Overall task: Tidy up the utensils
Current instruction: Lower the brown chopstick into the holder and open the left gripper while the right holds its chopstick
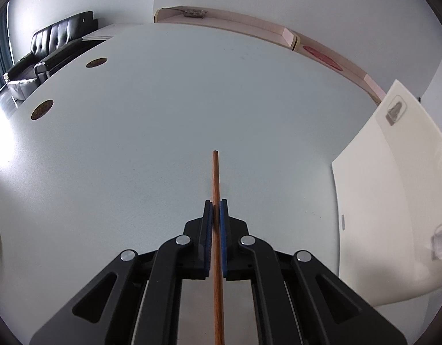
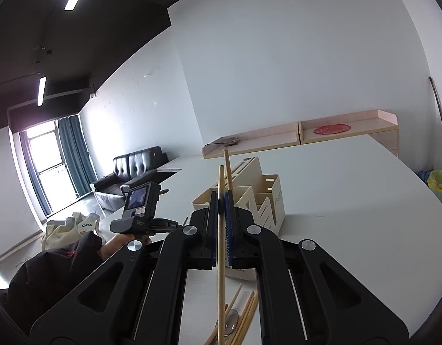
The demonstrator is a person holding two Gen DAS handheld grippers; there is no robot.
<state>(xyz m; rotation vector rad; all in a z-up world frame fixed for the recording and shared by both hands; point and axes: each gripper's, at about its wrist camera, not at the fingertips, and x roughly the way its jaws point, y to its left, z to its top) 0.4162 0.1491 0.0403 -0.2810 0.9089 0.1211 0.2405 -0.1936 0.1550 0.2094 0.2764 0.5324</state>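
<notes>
Brown chopstick (image 1: 216,178) clamped, L gripper (image 1: 216,205), table (image 1: 134,143) prob. clear ahead

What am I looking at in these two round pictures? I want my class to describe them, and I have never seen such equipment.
There is no robot here. A person holds a two-fingered clamp in each hand, and a wide-angle camera on each looks forward along its fingers, which is why the pictures bulge.

The left wrist view shows the left hand-held gripper shut on a single dark brown chopstick above a white table. A cream utensil organizer stands at the right edge.

The right wrist view shows the right hand-held gripper shut on a pale bamboo chopstick. Beyond it is the same organizer, with its divided compartments. More pale chopsticks and what looks like a clear spoon lie loose on the table below. At the left you see the person's other hand holding the other tool.
</notes>
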